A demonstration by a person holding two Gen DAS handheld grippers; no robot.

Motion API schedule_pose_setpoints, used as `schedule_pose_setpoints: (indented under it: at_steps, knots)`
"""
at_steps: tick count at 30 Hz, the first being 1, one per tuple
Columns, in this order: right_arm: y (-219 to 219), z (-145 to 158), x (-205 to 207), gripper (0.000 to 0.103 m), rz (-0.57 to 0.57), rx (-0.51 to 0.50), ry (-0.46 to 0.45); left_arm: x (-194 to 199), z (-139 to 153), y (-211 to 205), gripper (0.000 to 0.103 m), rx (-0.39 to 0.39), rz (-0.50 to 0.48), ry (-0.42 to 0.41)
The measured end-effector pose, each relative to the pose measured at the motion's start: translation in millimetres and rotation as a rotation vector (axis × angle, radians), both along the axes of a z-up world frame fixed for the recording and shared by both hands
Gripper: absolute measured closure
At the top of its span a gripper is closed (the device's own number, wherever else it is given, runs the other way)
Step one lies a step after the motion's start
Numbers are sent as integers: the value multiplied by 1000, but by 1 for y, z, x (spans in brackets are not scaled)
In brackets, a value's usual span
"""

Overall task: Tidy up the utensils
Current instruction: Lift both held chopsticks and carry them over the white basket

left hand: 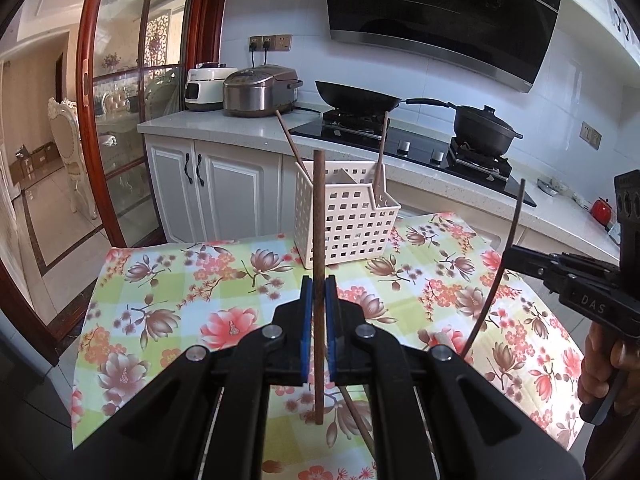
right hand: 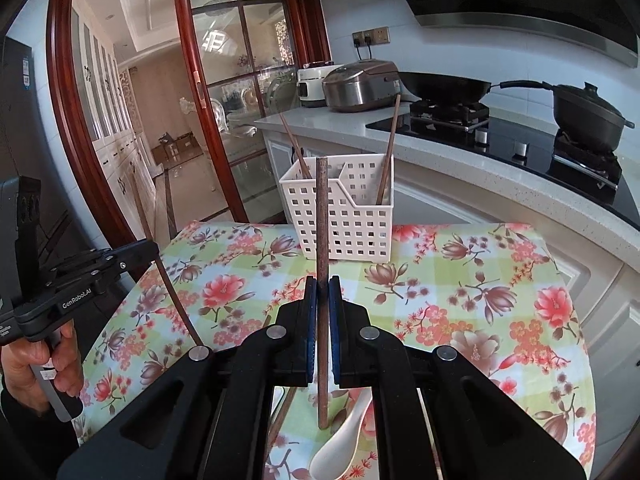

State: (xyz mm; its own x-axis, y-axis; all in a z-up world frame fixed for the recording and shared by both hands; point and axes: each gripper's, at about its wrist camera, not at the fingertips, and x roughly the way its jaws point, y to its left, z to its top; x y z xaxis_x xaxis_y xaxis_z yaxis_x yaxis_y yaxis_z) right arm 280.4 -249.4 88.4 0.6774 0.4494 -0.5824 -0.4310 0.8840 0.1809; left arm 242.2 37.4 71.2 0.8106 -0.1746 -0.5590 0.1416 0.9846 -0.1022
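Note:
A white slotted utensil holder (left hand: 344,216) stands at the far side of the floral table; it also shows in the right wrist view (right hand: 340,210). Two brown chopsticks (left hand: 380,148) lean in it. My left gripper (left hand: 319,292) is shut on an upright brown chopstick (left hand: 319,220), above the table. My right gripper (right hand: 323,292) is shut on another upright brown chopstick (right hand: 322,216); it shows from the side in the left wrist view (left hand: 520,256). A white spoon (right hand: 340,448) and a loose chopstick (left hand: 356,416) lie on the table near me.
The floral tablecloth (left hand: 192,288) covers a small table. Behind it runs a counter with a rice cooker (left hand: 260,92), a wok (left hand: 356,96) and a black pot (left hand: 484,128) on the stove. A wooden glass door (left hand: 96,120) is at left.

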Motion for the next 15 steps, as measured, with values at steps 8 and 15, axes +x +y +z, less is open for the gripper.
schedule_pose_setpoints:
  at_steps: [8, 15]
  knots:
    - [2, 7, 10, 97, 11, -2, -8, 11, 11, 0, 97, -3, -12, -7]
    - [1, 45, 48, 97, 17, -4, -54, 41, 55, -1, 97, -7, -36, -58]
